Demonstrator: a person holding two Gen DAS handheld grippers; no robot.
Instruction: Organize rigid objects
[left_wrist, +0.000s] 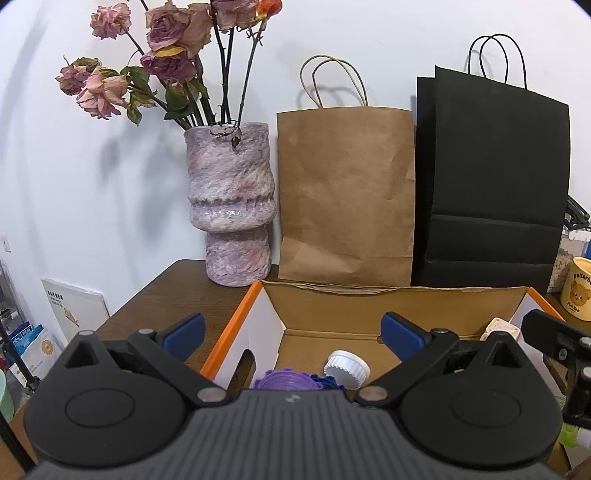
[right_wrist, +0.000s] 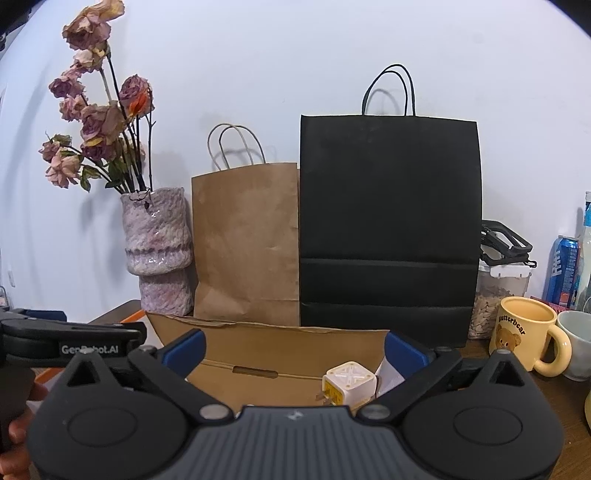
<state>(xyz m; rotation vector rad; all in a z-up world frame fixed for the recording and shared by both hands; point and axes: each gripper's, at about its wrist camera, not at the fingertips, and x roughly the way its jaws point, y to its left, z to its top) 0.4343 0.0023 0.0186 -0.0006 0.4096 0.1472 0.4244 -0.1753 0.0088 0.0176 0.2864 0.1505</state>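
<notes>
Colours and patterns, open cardboard box and its surroundings

Orange-edged, white-walled brown cardboard box (left_wrist: 236, 325); purple ridged disc (left_wrist: 286, 380); white ribbed cap (left_wrist: 347, 367); white-and-yellow cube plug (right_wrist: 349, 386); mottled lilac-pink stone vase (left_wrist: 231, 206); plain brown paper bag (left_wrist: 345, 199); matte black paper bag (right_wrist: 389, 225); cream bear-print mug (right_wrist: 526, 336).

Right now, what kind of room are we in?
Probably a home or small office corner: a wooden table against a wall holds a vase of dried roses, paper bags and a bear mug.

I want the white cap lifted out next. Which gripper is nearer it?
Left. The left gripper hangs open right over the cap in the box; the right gripper, also open, hangs over the charger.
</notes>
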